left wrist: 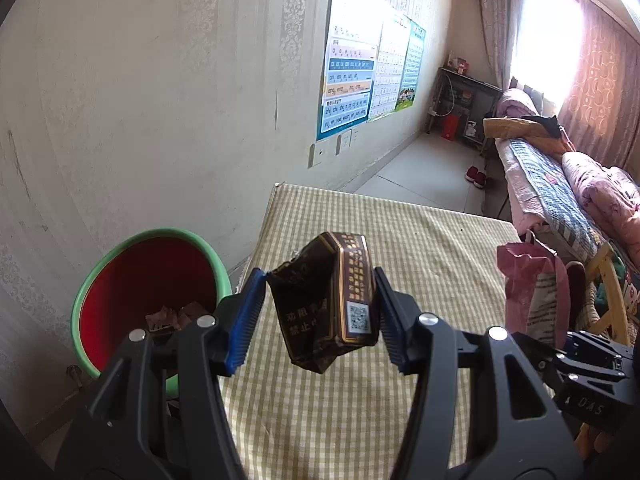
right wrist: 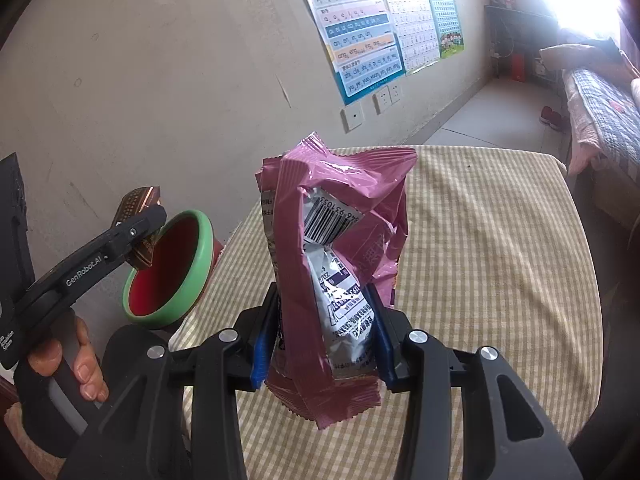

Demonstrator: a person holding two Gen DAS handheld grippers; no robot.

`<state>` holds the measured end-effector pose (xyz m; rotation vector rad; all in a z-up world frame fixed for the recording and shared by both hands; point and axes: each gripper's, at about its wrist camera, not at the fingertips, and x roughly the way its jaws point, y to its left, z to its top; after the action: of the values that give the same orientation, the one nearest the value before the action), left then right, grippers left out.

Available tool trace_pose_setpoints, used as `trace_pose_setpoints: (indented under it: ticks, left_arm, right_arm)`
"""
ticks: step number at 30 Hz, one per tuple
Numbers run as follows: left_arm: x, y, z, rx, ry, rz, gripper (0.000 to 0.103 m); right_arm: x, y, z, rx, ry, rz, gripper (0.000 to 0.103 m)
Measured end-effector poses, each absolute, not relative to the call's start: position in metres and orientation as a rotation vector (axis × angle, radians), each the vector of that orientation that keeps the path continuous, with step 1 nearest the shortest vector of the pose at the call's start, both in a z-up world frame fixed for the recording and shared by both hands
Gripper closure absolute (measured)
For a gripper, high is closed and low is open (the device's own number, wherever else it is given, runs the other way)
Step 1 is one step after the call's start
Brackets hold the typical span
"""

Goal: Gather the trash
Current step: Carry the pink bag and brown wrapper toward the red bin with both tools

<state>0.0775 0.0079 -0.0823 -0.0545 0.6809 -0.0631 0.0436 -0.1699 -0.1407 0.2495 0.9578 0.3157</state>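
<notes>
Left wrist view: the left gripper (left wrist: 322, 312) is clamped on a crumpled dark brown cigarette pack (left wrist: 328, 300), its blue ribbed pads (left wrist: 244, 320) pressing the pack's two sides. The pack hangs in the air above the table's checked cloth (left wrist: 360, 420), near the table's left edge. Just past that edge, low against the wall, stands a bin (left wrist: 86, 304) with a green rim and red inside; some brownish crumpled scraps (left wrist: 168, 316) lie in its bottom.

In the right wrist view the right gripper (right wrist: 324, 336) is closed on a pink snack wrapper (right wrist: 340, 208), pinching its lower part while the rest stands up crumpled, its silver lining and a barcode showing. The wrapper is held above the cloth toward the near left part of the table. At the left of this view the left gripper (right wrist: 138, 236) is seen from the side, a person's hand (right wrist: 76, 360) wrapped around its grey handle, the pack at its tip in front of the bin's opening (right wrist: 172, 264); whether it is over the bin cannot be told.

Both grippers point downward at a slant. The cloth is beige-and-white checked, bare apart from faint stains. Behind it a pale, scuffed wall (left wrist: 140, 100) carries letter posters (left wrist: 352, 68) and sockets (right wrist: 386, 98). Farther off are a tiled floor (left wrist: 432, 160), red slippers (left wrist: 476, 178), a bed (left wrist: 560, 184) piled with pink bedding, and a bright curtained window (left wrist: 548, 40).
</notes>
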Motion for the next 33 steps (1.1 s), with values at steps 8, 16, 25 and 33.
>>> trace_pose_setpoints:
  ticks: [8,16,25,33]
  left_arm:
    - [0.08,0.019,-0.088,-0.07,0.692,-0.044,0.051]
    - [0.082,0.028,-0.091,-0.078,0.699,-0.031,0.051]
    - [0.081,0.037,-0.093,-0.097,0.703,-0.016,0.051]
    - [0.08,0.043,-0.091,-0.105,0.694,0.007,0.051]
  right_arm:
    - [0.047,-0.157,-0.14,0.224,0.969,0.339,0.062]
    - [0.054,-0.145,-0.143,0.207,0.984,0.361,0.062]
    - [0.06,-0.132,-0.145,0.185,0.996,0.391,0.062]
    - [0.066,-0.122,-0.148,0.166,1.003,0.418,0.062]
